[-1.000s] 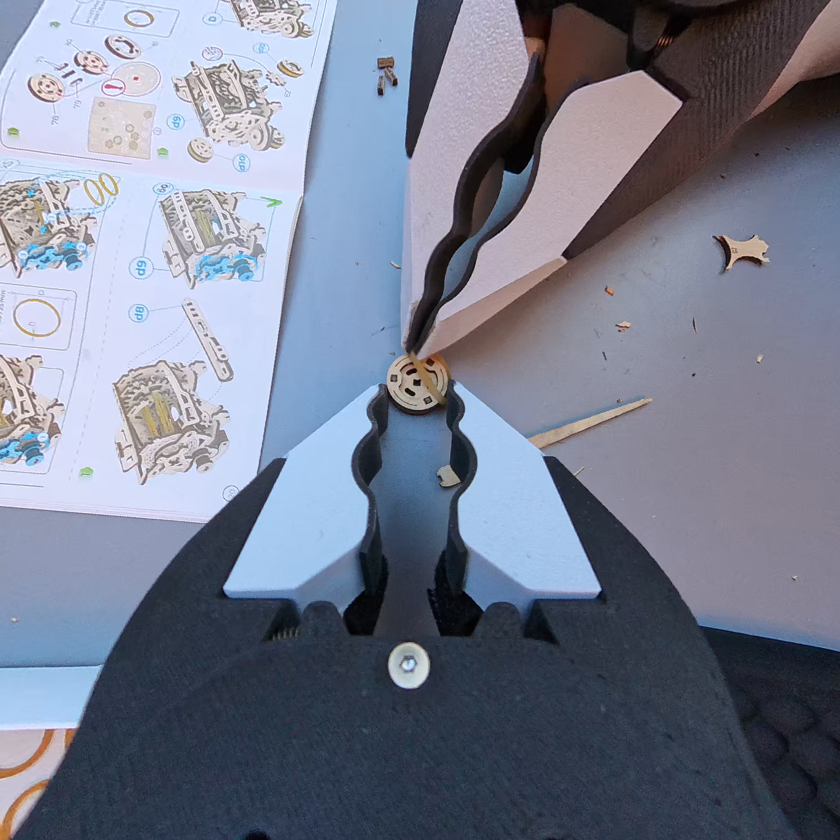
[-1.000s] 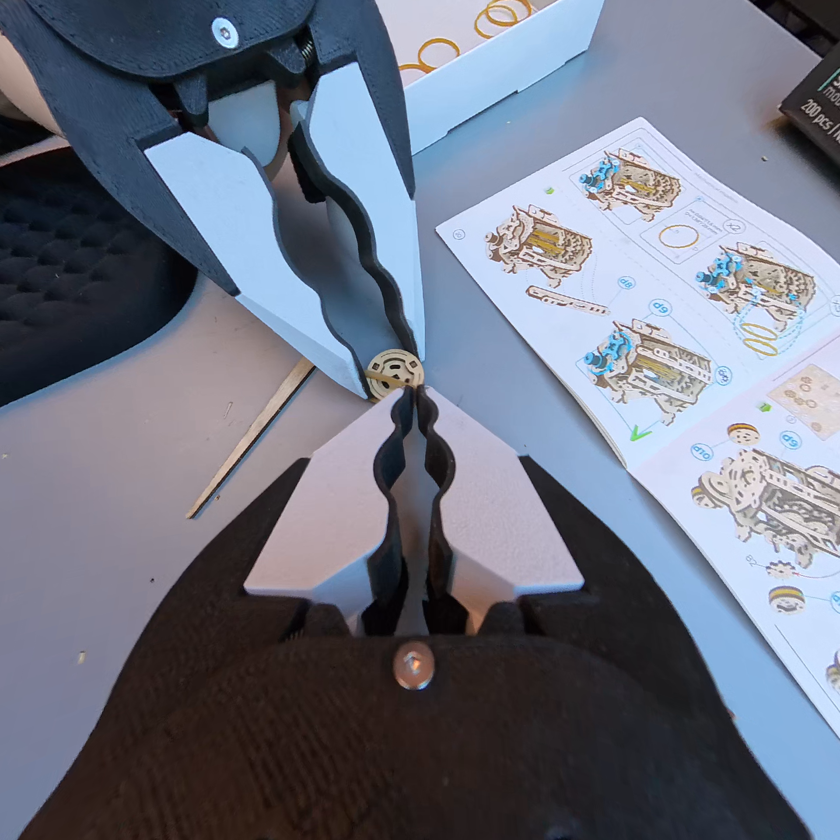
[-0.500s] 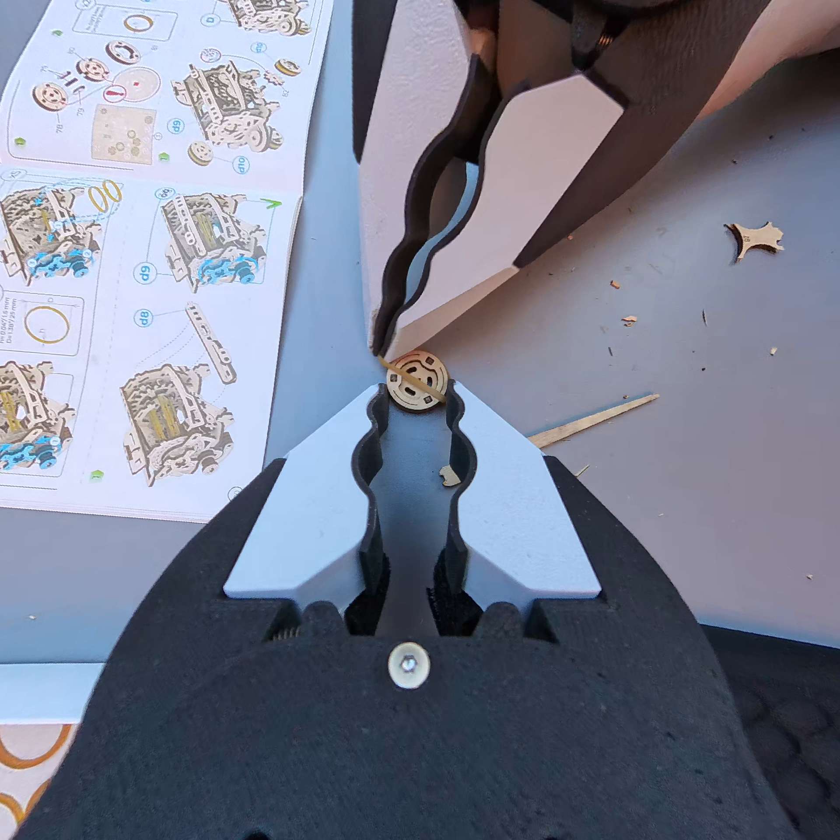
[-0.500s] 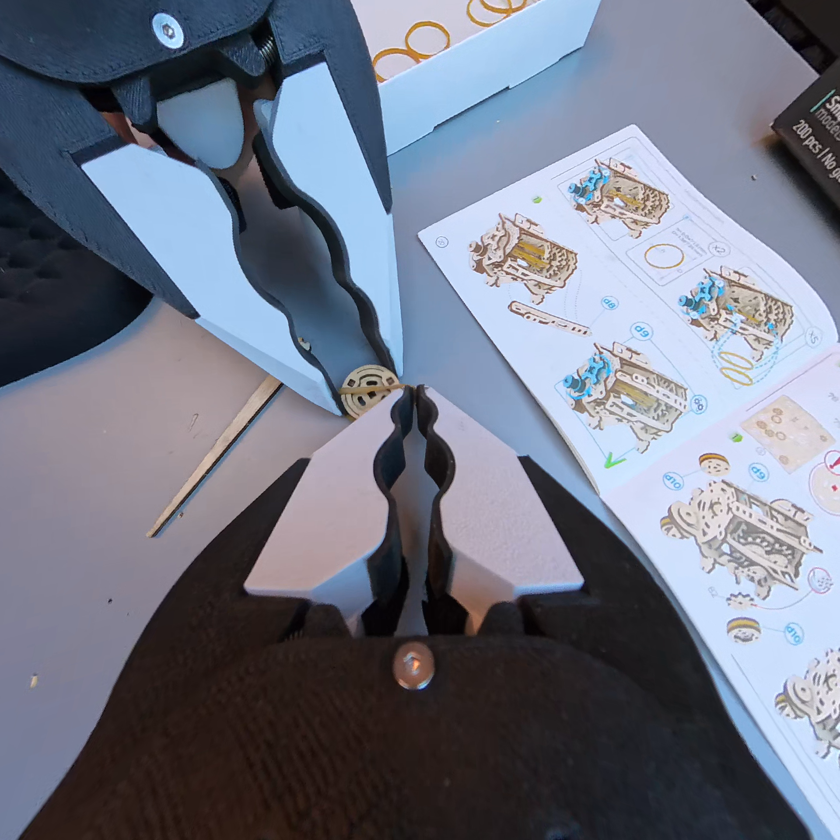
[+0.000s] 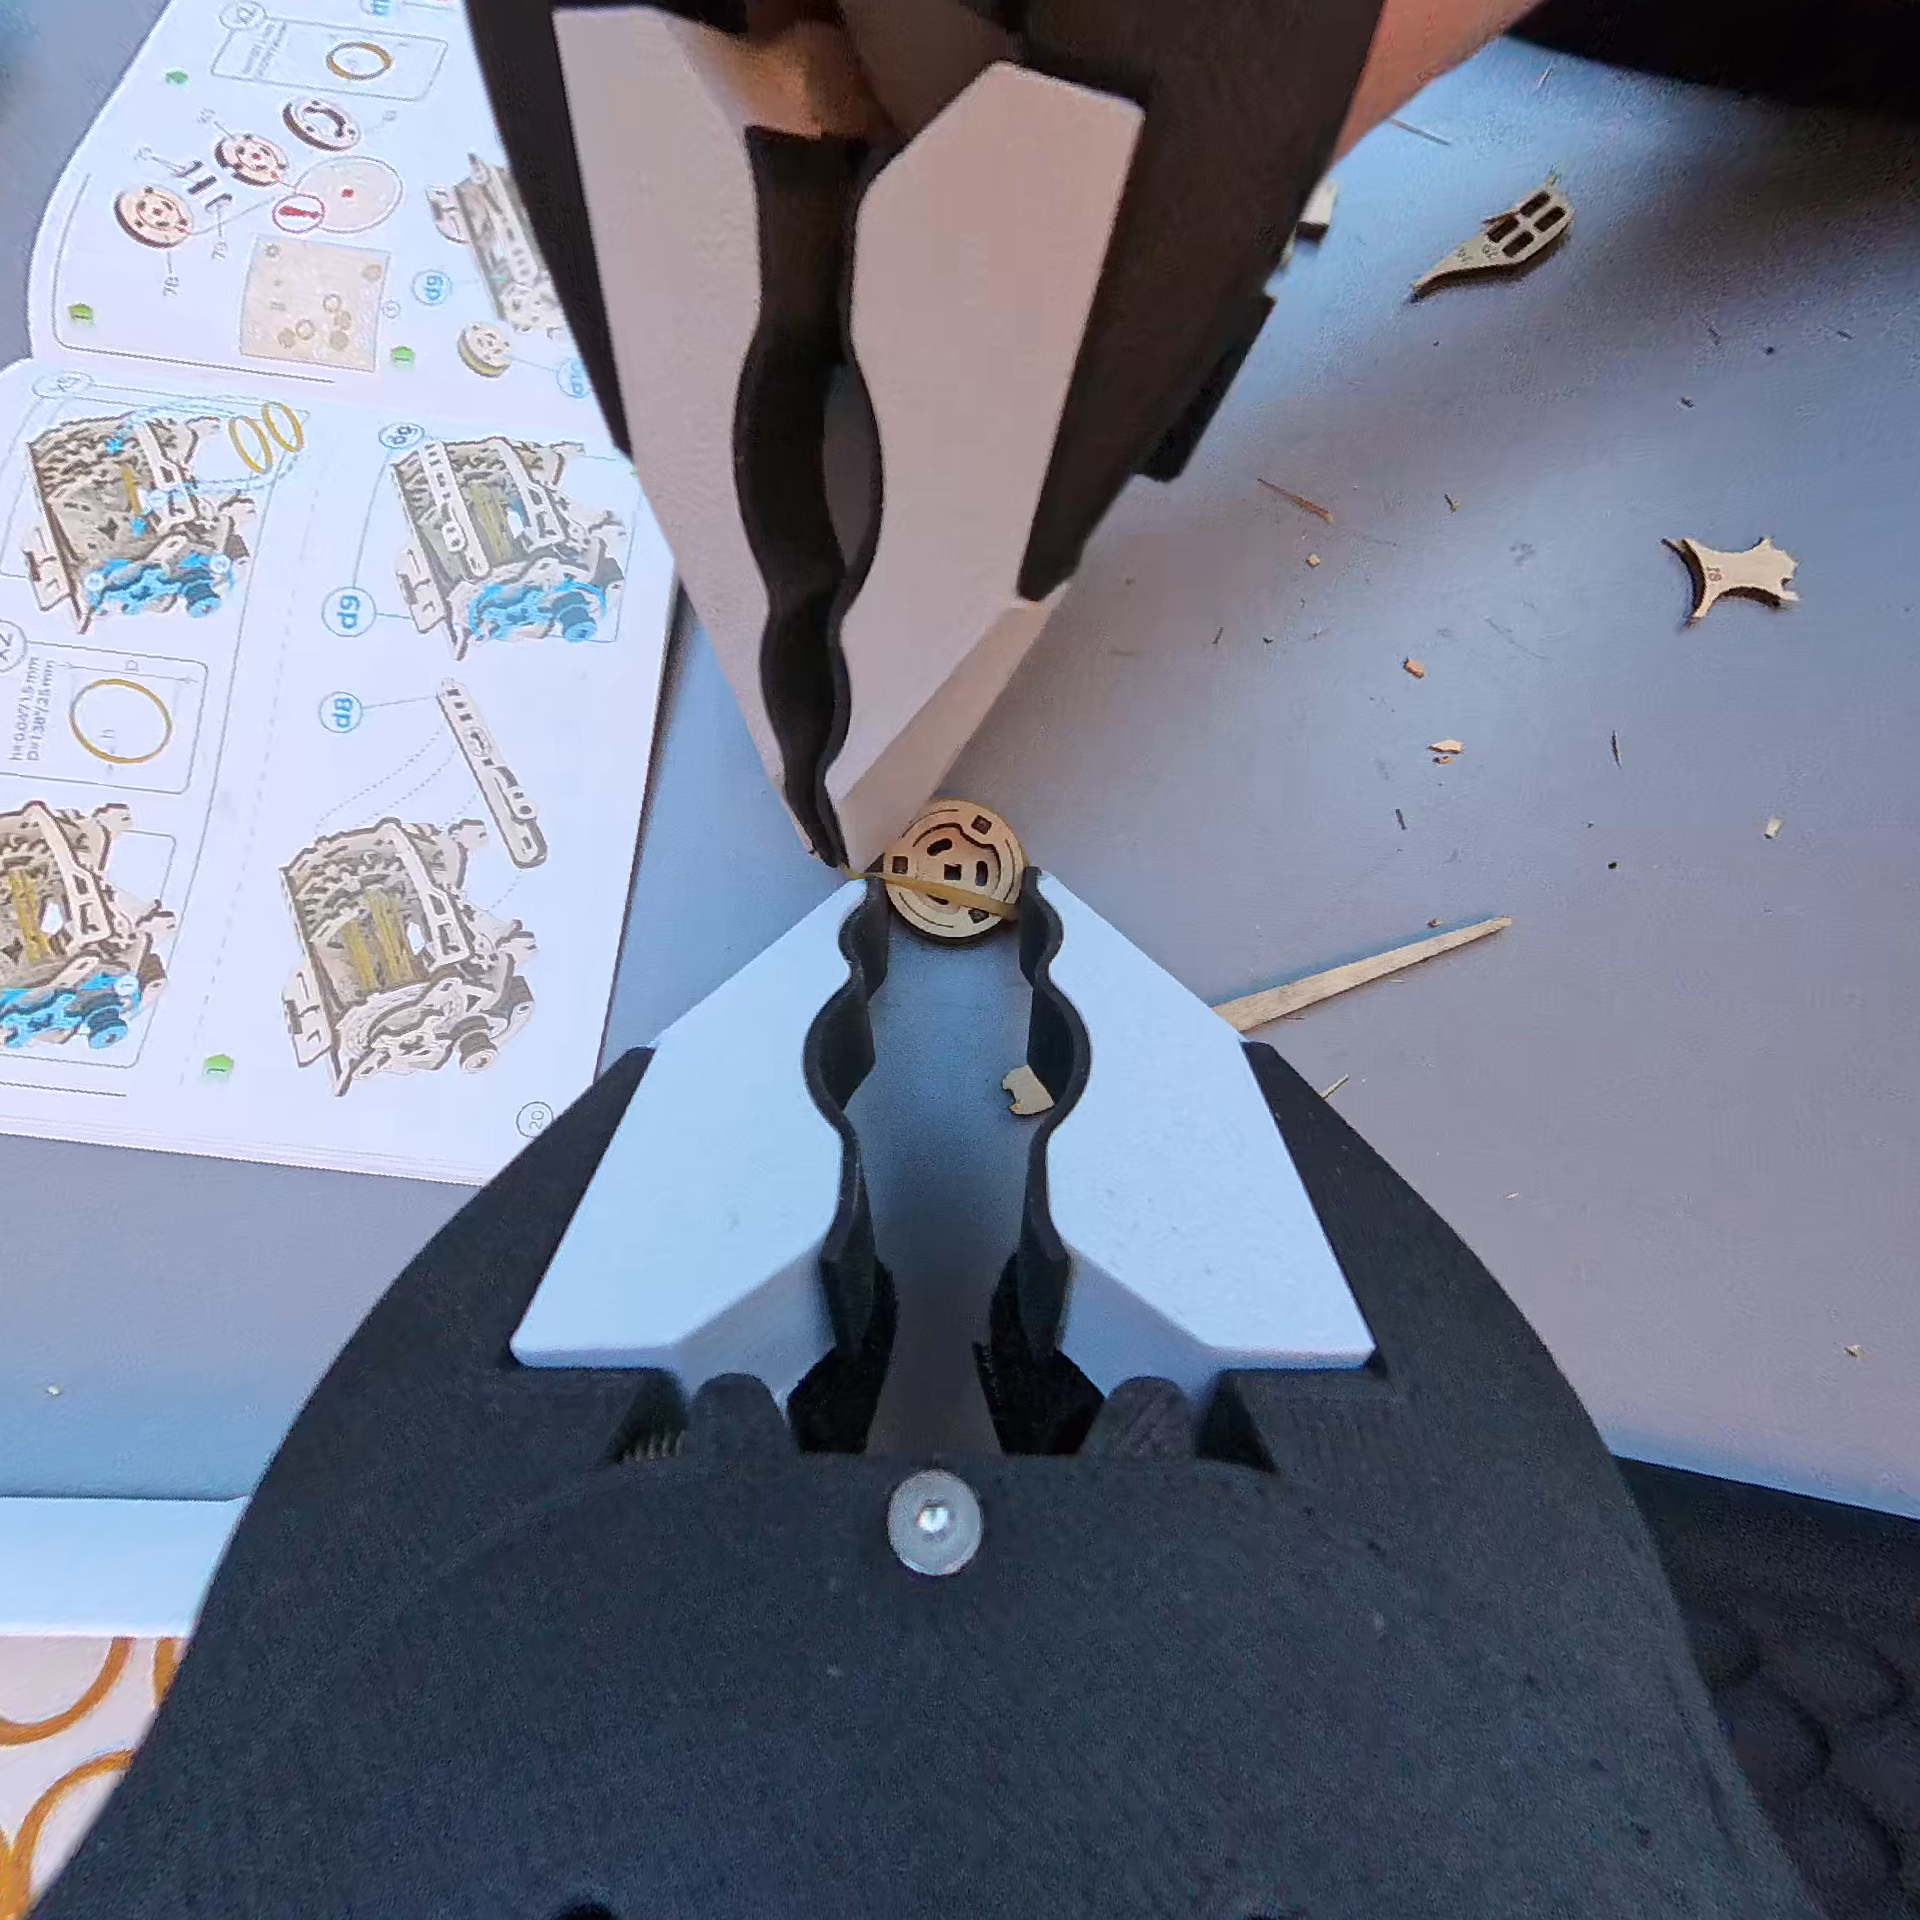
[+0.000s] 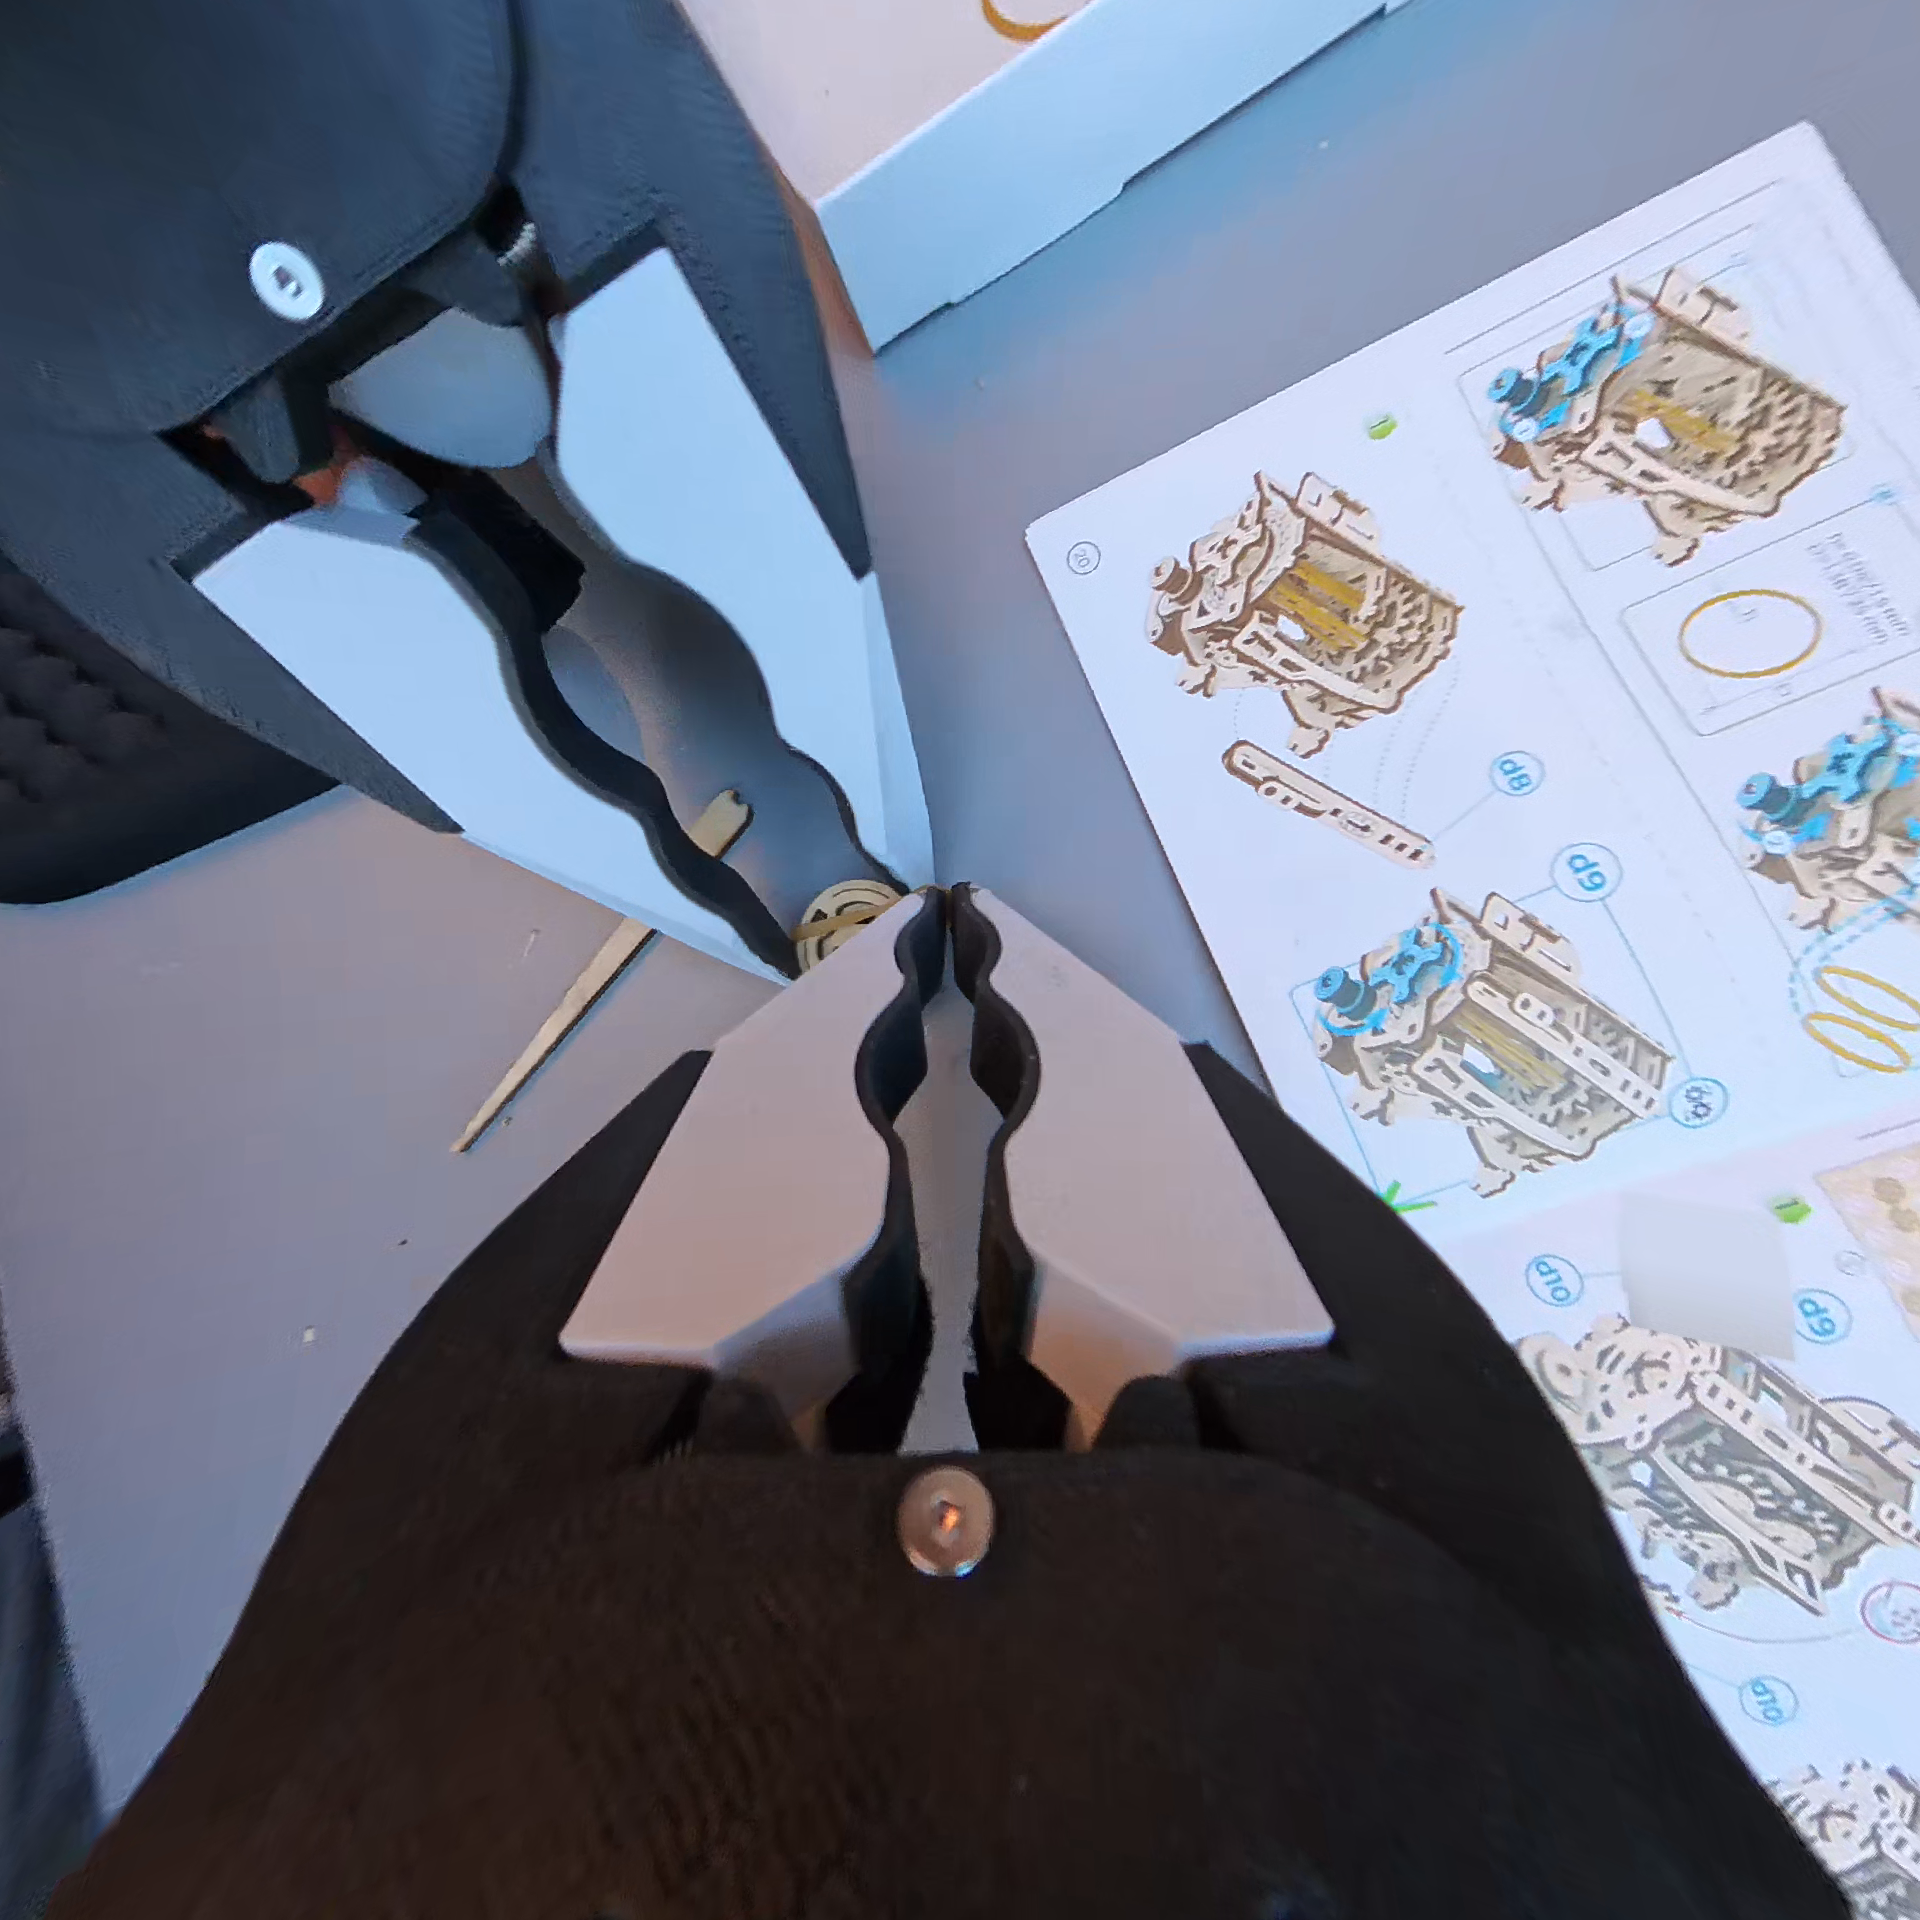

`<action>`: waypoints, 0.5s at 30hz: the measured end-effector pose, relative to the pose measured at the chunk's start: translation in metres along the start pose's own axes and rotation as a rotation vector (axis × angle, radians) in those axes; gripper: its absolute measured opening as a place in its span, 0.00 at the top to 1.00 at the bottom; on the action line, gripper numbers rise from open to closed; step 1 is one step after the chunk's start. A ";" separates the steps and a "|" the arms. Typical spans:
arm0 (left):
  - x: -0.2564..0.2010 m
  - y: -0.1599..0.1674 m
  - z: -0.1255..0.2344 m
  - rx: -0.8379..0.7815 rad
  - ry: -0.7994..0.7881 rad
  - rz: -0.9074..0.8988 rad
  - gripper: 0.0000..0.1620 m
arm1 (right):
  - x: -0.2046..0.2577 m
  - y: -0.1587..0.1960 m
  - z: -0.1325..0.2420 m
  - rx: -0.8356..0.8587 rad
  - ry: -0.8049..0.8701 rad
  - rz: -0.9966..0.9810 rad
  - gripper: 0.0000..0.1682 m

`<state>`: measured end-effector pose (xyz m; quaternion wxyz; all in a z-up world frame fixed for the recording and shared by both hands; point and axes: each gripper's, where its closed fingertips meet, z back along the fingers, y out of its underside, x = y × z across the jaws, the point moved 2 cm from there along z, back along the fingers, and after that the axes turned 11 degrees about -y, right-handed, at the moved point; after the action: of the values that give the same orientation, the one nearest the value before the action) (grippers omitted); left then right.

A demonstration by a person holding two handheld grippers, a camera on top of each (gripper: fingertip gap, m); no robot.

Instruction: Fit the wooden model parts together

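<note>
A small round wooden disc (image 5: 954, 883) with cut slots sits between the fingertips of my left gripper (image 5: 951, 899), which is shut on it just above the grey table. A thin yellow rubber band (image 5: 935, 890) runs across the disc's face to the left. My right gripper (image 5: 826, 847) comes down from above and is shut on the band's end, just left of the disc. In the right wrist view, my right gripper (image 6: 945, 904) pinches the band next to the disc (image 6: 831, 920), held by the left gripper (image 6: 847, 930).
An open instruction booklet (image 5: 312, 623) lies left of the grippers and also shows in the right wrist view (image 6: 1558, 831). A white box (image 6: 1039, 156) holds rubber bands. A wooden sliver (image 5: 1361, 971), offcuts (image 5: 1735, 577) and chips lie to the right. A black mat (image 6: 73, 727) is nearby. My left and right fingertips are right by each other. The left tips stand about 6 cm off the wooden sliver (image 5: 1361, 971). It turns up in the right wrist view (image 6: 534, 1046) as well.
My right gripper has swung left and more upright, drawing the rubber band from the top of the disc out past its left edge. The left gripper and disc have stayed put.
</note>
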<state>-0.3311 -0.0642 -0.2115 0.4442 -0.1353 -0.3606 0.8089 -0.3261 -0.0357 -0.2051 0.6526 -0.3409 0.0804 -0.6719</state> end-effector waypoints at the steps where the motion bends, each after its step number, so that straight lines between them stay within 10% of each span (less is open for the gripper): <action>1: 0.000 0.000 0.000 -0.005 -0.004 0.005 0.85 | 0.000 0.001 0.000 0.023 -0.025 -0.028 1.00; 15: -0.002 0.000 -0.001 -0.061 -0.114 0.057 0.85 | -0.001 0.001 -0.004 0.238 -0.152 -0.175 1.00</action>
<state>-0.3293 -0.0655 -0.2121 0.3952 -0.1126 -0.4059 0.8163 -0.3271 -0.0364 -0.2089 0.6316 -0.3165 -0.0793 -0.7033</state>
